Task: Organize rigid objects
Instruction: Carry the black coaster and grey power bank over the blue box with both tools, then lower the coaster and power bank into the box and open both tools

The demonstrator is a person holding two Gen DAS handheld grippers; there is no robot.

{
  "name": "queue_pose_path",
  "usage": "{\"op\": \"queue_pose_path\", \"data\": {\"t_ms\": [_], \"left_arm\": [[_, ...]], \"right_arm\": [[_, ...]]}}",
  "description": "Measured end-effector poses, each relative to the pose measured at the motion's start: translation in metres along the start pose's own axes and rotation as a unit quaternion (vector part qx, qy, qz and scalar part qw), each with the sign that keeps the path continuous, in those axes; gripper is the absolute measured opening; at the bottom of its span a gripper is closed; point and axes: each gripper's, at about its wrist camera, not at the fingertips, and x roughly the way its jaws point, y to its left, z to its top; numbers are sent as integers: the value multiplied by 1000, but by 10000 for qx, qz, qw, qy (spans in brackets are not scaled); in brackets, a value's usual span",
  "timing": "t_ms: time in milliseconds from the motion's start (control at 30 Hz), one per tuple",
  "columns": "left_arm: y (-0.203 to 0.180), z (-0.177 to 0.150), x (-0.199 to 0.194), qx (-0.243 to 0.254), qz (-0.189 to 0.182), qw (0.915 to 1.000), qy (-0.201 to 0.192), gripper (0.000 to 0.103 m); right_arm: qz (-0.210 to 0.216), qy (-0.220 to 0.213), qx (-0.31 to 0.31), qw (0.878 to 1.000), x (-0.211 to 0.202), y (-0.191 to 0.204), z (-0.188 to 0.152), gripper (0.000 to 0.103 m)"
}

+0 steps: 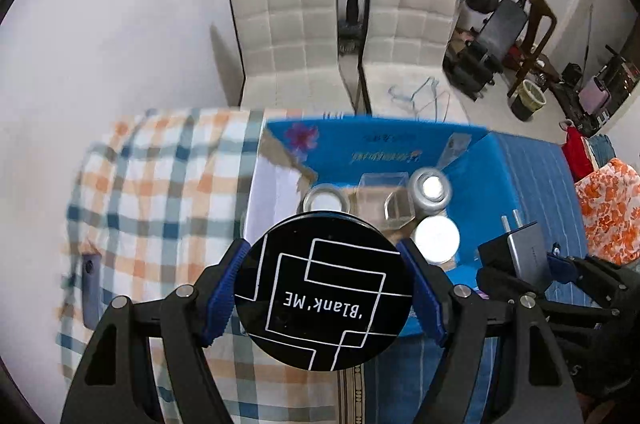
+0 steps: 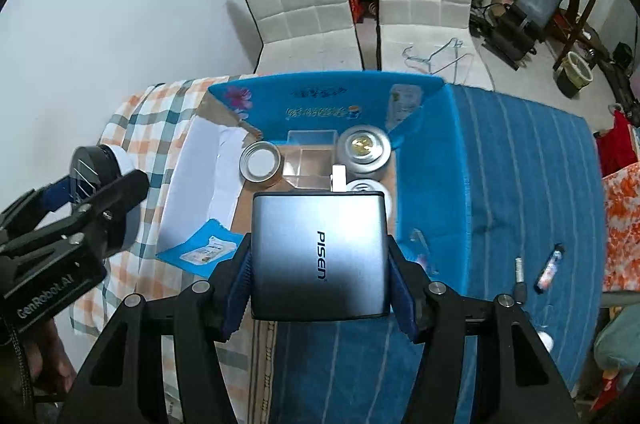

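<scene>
The left gripper (image 1: 323, 294) clasps a round black 'Blank'ME' tin (image 1: 323, 291) at lower centre of its view, held above the near edge of the open blue cardboard box (image 2: 432, 159). The right gripper (image 2: 319, 256) clamps a grey PISEN charger (image 2: 319, 252) at centre frame, over the box. Inside the box lie metal tins (image 2: 363, 148) and a clear plastic box (image 2: 312, 159).

Desk (image 2: 560, 207) is covered w/ a blue striped cloth (image 2: 520, 151) on the right & an orange-blue checked cloth (image 2: 160, 111) on the left. On them: open blue cardboard box (image 2: 432, 159), a lighter (image 2: 551, 268) & small metal plug (image 2: 519, 278) right of it.
</scene>
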Motion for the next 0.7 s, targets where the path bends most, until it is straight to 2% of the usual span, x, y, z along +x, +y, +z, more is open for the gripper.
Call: {"op": "queue_pose_path", "data": {"t_ms": [167,267,367,500,700], "left_arm": [[17,-5,53,-236,-12,9986,472,73],[19,-5,73,-218,-17,9978,621,73],[20,-3,87,-175,25,9975,681,73],[23,-1,102,-177,-8,9965,823,73],[22,1,131,-177,-188,9930,1153,73]], "right_arm": [[746,582,629,9935,76,-17,8,62],[977,843,915,9874,118,-25,13,62],[1103,1039,913,9842,149,-20,20,62],[1107,1334,956,9802,182,-17,26,62],[784,1543,826,9814,213,-16,31,62]]}}
